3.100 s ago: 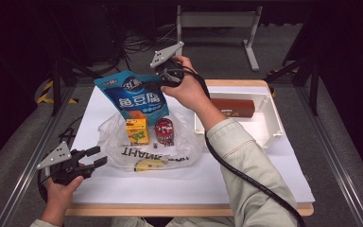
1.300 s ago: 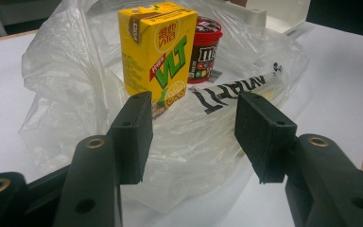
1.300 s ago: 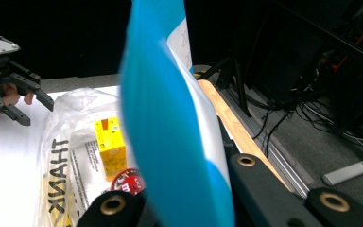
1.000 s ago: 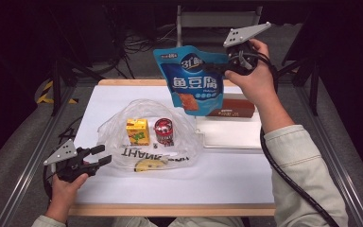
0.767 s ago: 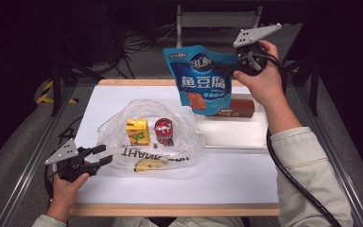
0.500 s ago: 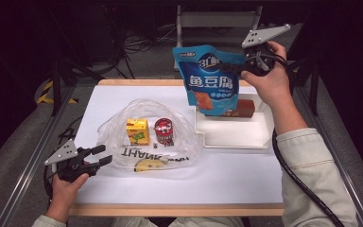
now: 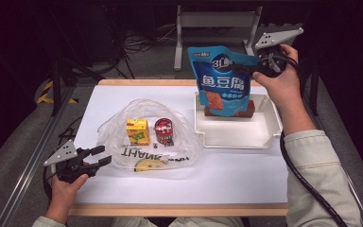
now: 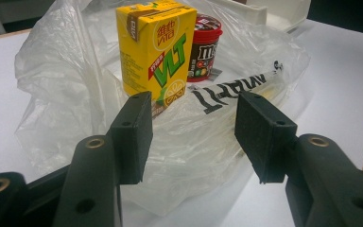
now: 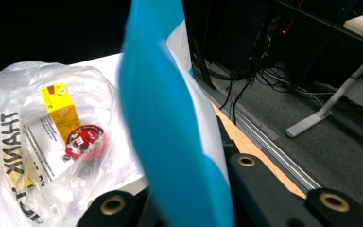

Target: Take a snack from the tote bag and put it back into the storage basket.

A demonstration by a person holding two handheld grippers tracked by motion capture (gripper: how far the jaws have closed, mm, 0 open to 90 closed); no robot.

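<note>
Right tool (image 7: 246, 71) clamps blue pouch (image 7: 222, 78) (left tool (image 7: 97, 156) agape).

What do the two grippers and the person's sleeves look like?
Each gripper, left gripper and right gripper, is black with a grey three-cornered plate on top. The jaws carry flat rectangular black pads and brass-coloured rings. A black cable trails from the right one. The sleeves are light beige.
</note>
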